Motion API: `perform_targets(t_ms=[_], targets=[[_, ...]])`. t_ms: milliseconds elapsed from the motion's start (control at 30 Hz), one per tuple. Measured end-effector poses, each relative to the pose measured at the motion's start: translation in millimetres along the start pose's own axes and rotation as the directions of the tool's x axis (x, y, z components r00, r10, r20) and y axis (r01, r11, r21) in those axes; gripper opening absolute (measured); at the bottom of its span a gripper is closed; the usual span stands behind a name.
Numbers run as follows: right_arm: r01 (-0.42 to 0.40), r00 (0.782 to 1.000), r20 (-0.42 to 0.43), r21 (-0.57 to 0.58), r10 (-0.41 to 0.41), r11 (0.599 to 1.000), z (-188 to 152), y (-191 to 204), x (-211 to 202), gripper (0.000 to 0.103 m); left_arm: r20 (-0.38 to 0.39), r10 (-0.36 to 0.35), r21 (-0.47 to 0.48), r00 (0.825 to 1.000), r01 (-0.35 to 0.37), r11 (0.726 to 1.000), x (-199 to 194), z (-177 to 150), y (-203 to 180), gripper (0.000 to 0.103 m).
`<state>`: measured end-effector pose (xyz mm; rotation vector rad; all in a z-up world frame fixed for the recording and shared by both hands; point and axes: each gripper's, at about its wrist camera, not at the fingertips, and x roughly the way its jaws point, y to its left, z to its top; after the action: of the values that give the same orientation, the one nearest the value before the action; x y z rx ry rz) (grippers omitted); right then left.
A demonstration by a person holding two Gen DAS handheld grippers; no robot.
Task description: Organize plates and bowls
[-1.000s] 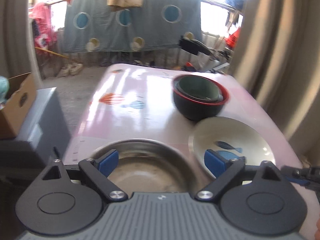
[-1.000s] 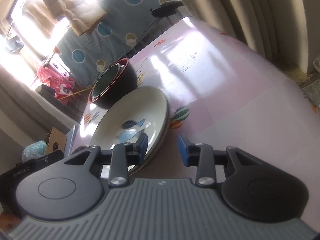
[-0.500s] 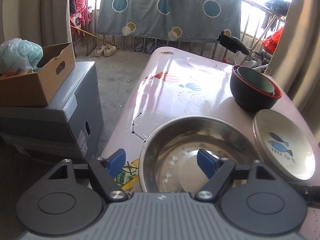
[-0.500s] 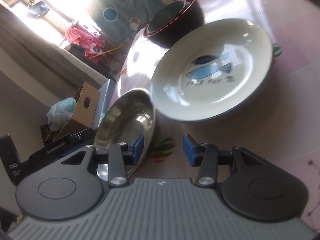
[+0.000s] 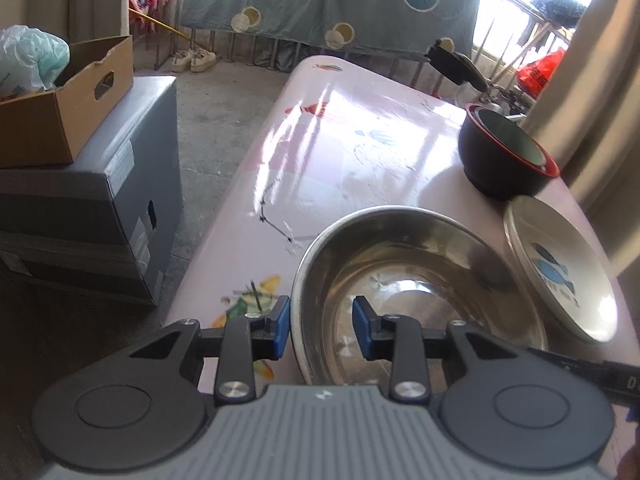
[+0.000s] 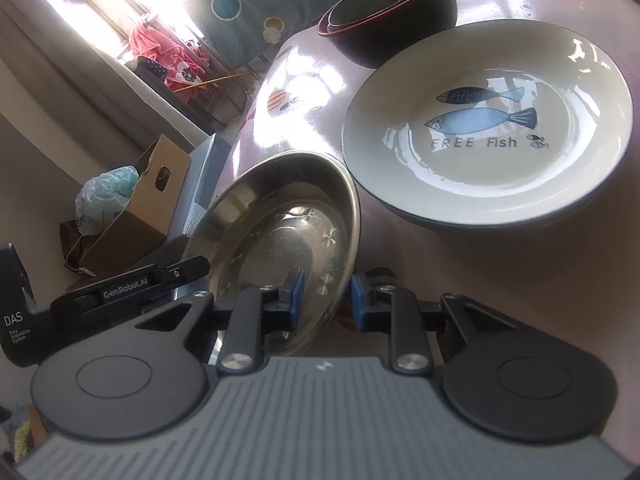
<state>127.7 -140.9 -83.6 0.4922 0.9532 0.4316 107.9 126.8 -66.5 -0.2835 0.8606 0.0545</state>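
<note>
Left gripper straddles the steel bowl at its near-left rim, jaws closing, pads not yet pressing. Right gripper likewise astride the opposite rim (also closing). Bowl sits between both; fish plate just beyond.

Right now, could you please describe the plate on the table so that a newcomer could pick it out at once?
Start at the pink table. Beside the steel bowl and just in front of the stacked dark bowls lies the plate. It alone is cream-white, shallow and wide, with two blue fish and the words FREE Fish printed inside.
</note>
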Motion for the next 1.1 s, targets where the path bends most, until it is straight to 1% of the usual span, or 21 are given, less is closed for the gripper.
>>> perform_targets(t_ms=[100,200,267,367,433,533,600,667,700,733,767,900,1100], targets=[[0.0,1.0,-0.018,0.0,0.0,1.0,-4.9,-4.5,-9.6,0.023,-0.029,-0.059,0.014,0.998,0.059,0.998,-12.5,-14.1,-0.8,0.034],[0.009,0.999,-0.042,0.006,-0.008,1.0,-13.3,-11.8,-21.1,0.023,-0.065,-0.119,0.001,0.991,0.119,0.993,-20.2,-28.6,2.8,0.034],[0.009,0.999,-0.045,0.017,-0.008,1.0,-17.5,-16.1,-29.0,0.023,-0.067,-0.134,-0.015,0.989,0.133,0.991,-23.9,-34.0,5.7,0.035],[0.036,0.999,-0.026,0.018,-0.035,0.999,-22.7,-16.8,-32.7,0.023,-0.041,-0.115,-0.013,0.993,0.114,0.993,-24.7,-33.4,7.0,0.043],[0.048,0.999,-0.011,0.029,-0.047,0.998,-23.1,-19.0,-31.3,0.023,-0.041,-0.101,0.012,0.994,0.102,0.995,-19.9,-29.9,4.9,0.044],[0.051,0.999,0.004,0.033,-0.051,0.998,-21.5,-19.1,-24.7,0.023,-0.049,-0.049,0.061,0.998,0.052,0.997,-10.3,-28.3,-1.7,0.044],[0.063,0.998,0.017,0.011,-0.063,0.998,-20.7,-16.3,-20.0,0.02,-0.037,-0.018,0.088,0.999,0.022,0.996,-7.3,-29.7,-6.1,0.042],[0.073,0.997,0.031,-0.011,-0.073,0.997,-21.1,-13.8,-15.8,0.014,-0.026,0.002,0.1,1.0,0.0,0.995,-6.6,-31.3,-10.0,0.041],[0.08,0.996,0.035,-0.02,-0.08,0.997,-20.9,-12.9,-13.6,0.012,-0.023,0.008,0.102,1.0,-0.006,0.995,-6.4,-31.7,-11.6,0.037],[0.084,0.996,0.035,-0.03,-0.083,0.996,-21.2,-12.2,-11.3,0.008,-0.024,0.009,0.102,1.0,-0.006,0.995,-6.1,-32.1,-13.1,0.029],[0.083,0.996,0.034,-0.036,-0.082,0.996,-21.3,-12.0,-9.6,0.007,-0.028,0.006,0.1,1.0,-0.003,0.995,-5.8,-32.7,-14.2,0.026],[0.099,0.995,0.036,-0.073,-0.097,0.992,-22.0,-6.9,-9.6,0.008,-0.003,0.034,0.116,0.999,-0.033,0.993,-10.6,-35.7,-18.3,0.025],[0.088,0.995,0.062,-0.106,-0.082,0.99,-19.8,1.6,-20.3,0.008,0.029,0.047,0.124,0.998,-0.05,0.991,-24.7,-35.9,-16.8,0.025]])
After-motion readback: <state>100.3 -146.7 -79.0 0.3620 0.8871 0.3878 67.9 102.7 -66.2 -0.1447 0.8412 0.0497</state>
